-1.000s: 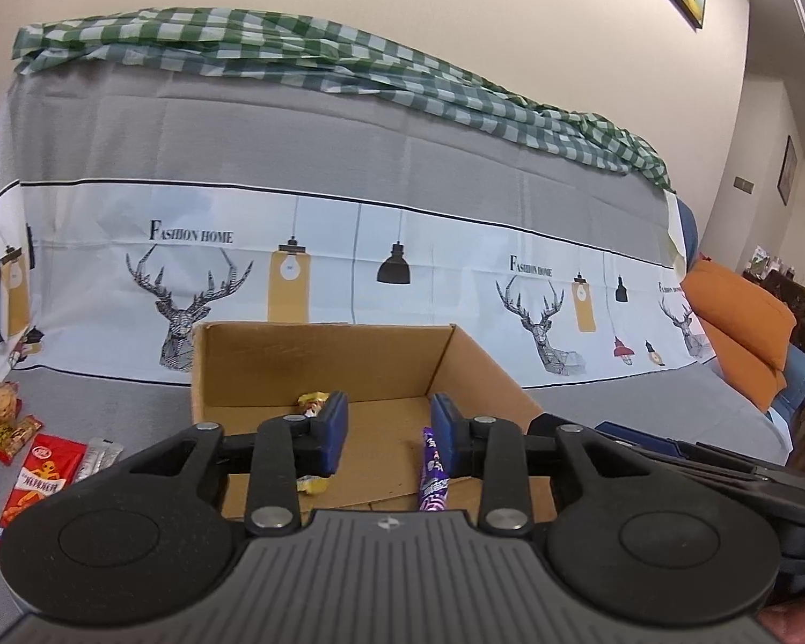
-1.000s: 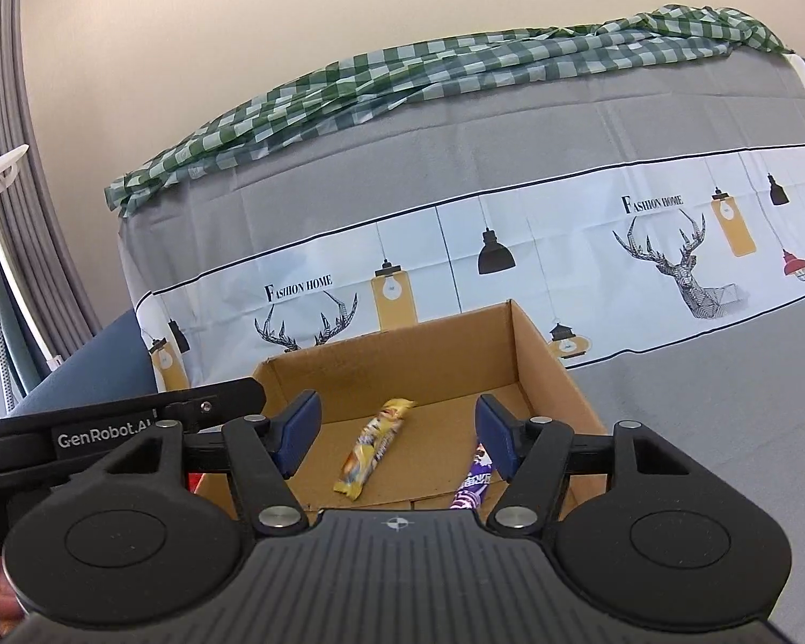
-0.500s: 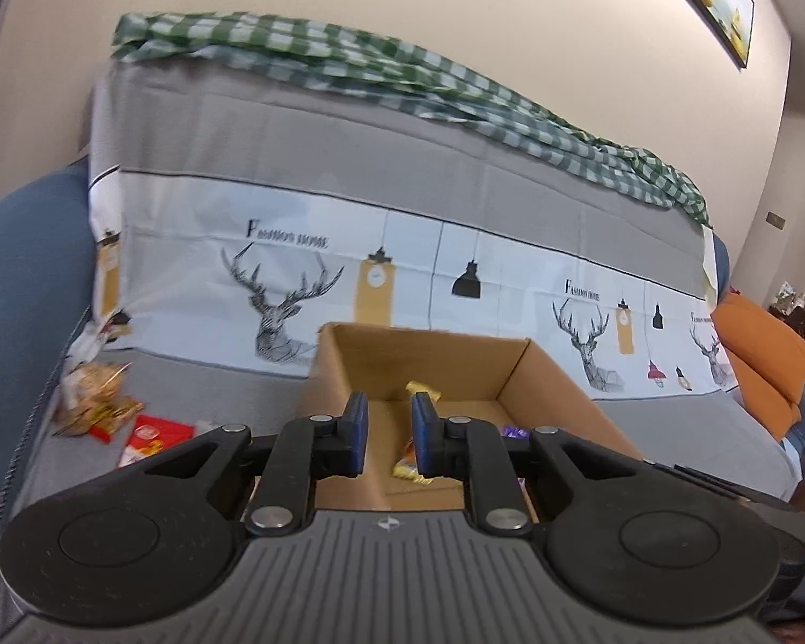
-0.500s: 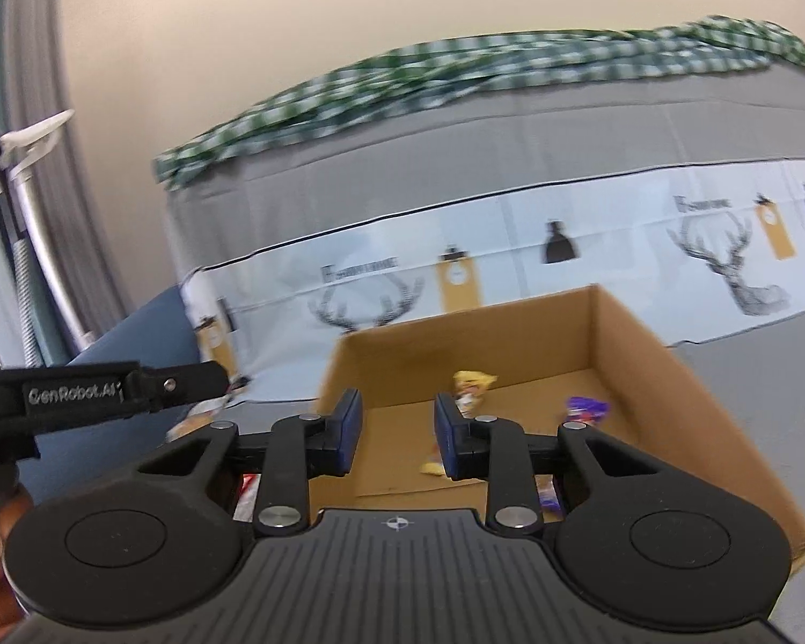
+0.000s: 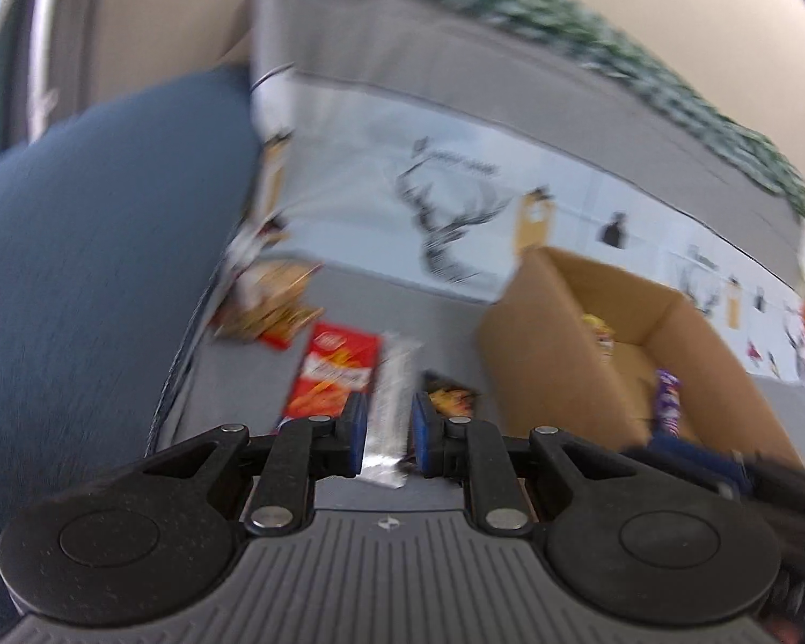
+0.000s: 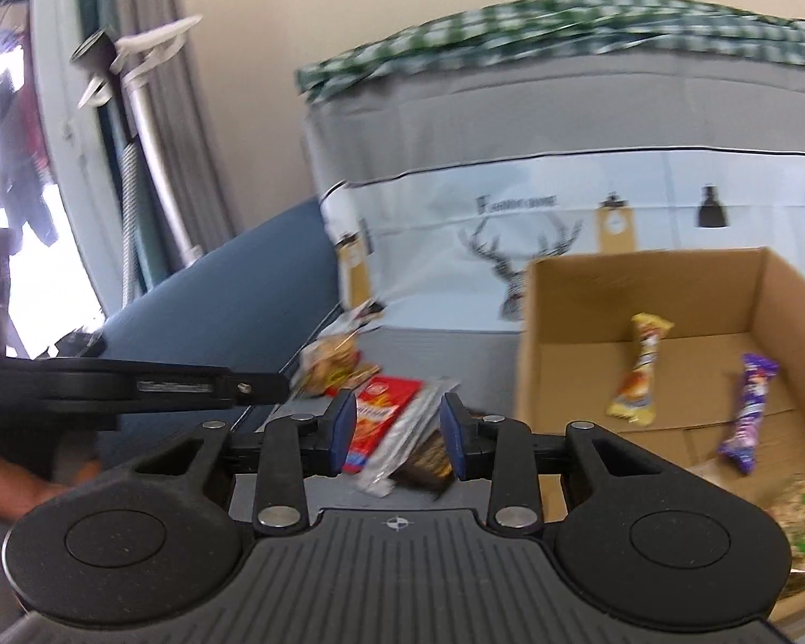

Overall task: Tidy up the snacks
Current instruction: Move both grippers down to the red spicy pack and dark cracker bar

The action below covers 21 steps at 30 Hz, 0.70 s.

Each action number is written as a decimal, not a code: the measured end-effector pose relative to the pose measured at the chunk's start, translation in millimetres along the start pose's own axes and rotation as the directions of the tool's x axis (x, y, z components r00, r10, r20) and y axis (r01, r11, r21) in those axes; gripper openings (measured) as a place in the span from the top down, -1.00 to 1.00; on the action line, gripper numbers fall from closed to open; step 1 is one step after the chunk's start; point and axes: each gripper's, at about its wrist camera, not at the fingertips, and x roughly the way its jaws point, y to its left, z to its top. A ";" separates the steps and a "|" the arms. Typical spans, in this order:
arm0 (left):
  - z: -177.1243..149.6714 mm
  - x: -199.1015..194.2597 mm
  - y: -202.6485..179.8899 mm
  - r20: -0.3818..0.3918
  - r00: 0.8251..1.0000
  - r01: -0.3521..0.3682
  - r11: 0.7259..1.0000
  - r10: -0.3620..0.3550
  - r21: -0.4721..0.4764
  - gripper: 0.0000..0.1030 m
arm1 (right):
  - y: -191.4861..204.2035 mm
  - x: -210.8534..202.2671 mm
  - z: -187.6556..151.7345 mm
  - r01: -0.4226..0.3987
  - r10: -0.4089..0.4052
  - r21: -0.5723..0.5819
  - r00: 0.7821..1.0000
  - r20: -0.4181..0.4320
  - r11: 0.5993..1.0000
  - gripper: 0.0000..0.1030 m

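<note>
The left gripper [image 5: 385, 437] has its 2 blue pads a narrow gap apart, framing a silver packet [image 5: 394, 397] on the grey cover; contact cannot be told through the blur. The right gripper [image 6: 397, 437] has its fingers parted wider, nothing between them, above the same silver packet [image 6: 408, 437] and a dark wrapper [image 6: 429, 456]. Beside these lies a red snack bag [image 5: 335, 375], its label blurred. Beyond sits a clear bag of biscuits [image 5: 273, 303]. To the right, the open cardboard box [image 6: 531, 354] holds a yellow bar [image 6: 638, 370] and a purple bar [image 6: 748, 413]. Behind, a deer-print cloth [image 6: 515, 247] shows only a large "F" legibly.
</note>
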 end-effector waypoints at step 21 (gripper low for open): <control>7.6 41.5 16.0 -0.043 0.996 -0.075 0.996 0.073 -0.057 0.63 | 32.7 87.8 -42.5 0.063 -0.075 -0.131 0.993 -0.088 0.989 0.10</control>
